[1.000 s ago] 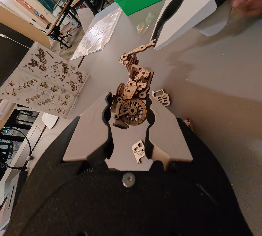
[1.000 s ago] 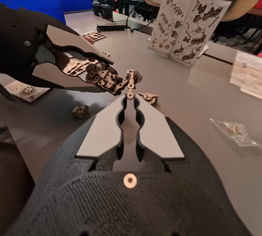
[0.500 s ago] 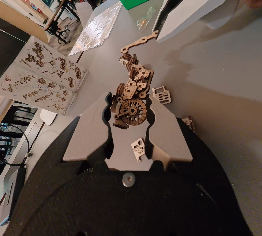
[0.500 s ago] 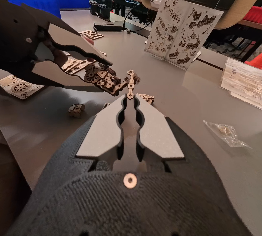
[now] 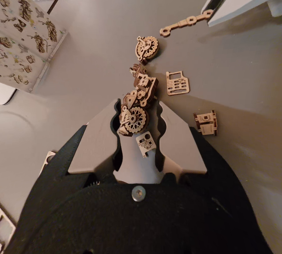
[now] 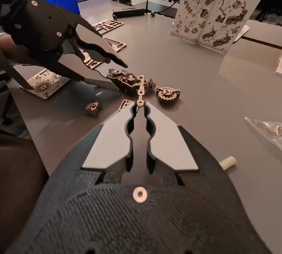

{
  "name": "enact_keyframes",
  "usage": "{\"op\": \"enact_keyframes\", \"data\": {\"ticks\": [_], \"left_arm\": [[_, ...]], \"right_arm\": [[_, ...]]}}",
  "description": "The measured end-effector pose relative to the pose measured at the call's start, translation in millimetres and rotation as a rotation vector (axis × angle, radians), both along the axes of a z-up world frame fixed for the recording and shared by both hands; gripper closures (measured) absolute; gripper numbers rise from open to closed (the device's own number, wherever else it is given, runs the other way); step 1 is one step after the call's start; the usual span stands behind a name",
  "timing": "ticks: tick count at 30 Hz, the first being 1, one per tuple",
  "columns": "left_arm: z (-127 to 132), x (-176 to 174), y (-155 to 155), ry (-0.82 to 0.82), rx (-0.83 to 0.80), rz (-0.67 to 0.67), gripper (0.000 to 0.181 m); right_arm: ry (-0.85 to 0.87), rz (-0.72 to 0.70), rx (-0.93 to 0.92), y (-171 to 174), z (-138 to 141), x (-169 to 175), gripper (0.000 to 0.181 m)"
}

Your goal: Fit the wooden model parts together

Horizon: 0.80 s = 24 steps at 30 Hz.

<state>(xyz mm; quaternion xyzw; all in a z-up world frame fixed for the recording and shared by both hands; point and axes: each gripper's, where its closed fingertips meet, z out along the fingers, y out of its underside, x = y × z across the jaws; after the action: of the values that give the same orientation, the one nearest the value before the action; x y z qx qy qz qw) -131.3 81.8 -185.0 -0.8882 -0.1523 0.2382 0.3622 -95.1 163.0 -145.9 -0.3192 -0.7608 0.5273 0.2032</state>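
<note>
The wooden motorcycle model (image 5: 141, 93) rests on the grey table (image 5: 91, 57). Its rear wheel lies between the fingers of my left gripper (image 5: 138, 102), which stands open with a gap on the right side. The right wrist view shows the model (image 6: 122, 78) at the left gripper's tips (image 6: 122, 77). My right gripper (image 6: 139, 103) is shut on the end of a long flat wooden link (image 6: 141, 92). In the left wrist view the link (image 5: 186, 22) hangs clear of the model's front, held by the right gripper (image 5: 209, 15). A loose spoked wheel with fork (image 5: 146, 49) lies between them.
A small wooden block (image 5: 206, 122) and two flat cut-out pieces (image 5: 177, 83) (image 5: 146, 142) lie beside the model. An instruction sheet (image 6: 221, 9) stands at the back. Wooden part sheets (image 6: 44, 83), a plastic bag (image 6: 271, 129) and a cream cylinder (image 6: 227, 162) lie around. My right fingertips sit around 10 cm from my left ones. Left tips and right tips are each some 8 cm from the loose spoked wheel with fork (image 5: 146, 49). Look for it in the right wrist view (image 6: 163, 92) too.
My left gripper has come down and the model now rests on the table, looser between the fingers. My right gripper has drawn the link away from the model's front.
</note>
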Motion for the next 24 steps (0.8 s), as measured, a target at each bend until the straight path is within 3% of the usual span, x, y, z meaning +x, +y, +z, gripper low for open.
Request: {"op": "enact_keyframes", "data": {"ticks": [4, 7, 10, 14, 24], "left_arm": [[29, 5, 11, 0.074, 0.105, -0.026, 0.134], [52, 25, 30, 0.146, 0.16, -0.104, 0.143], [47, 44, 45, 0.164, 0.113, -0.174, 0.147], [32, 58, 52, 0.175, 0.018, -0.248, 0.16], [30, 68, 53, 0.077, 0.046, -0.283, 0.164]], "right_arm": [[-0.025, 0.012, -0.024, -3, 1, 2, 0.174], [-0.146, 0.067, -0.051, -16, -8, 10, 0.174], [-0.282, 0.148, -0.038, -29, -21, 25, 0.174], [-0.338, 0.177, -0.118, -35, -12, 32, 0.174], [-0.438, 0.176, -0.308, -28, 0, 29, 0.174]]}}
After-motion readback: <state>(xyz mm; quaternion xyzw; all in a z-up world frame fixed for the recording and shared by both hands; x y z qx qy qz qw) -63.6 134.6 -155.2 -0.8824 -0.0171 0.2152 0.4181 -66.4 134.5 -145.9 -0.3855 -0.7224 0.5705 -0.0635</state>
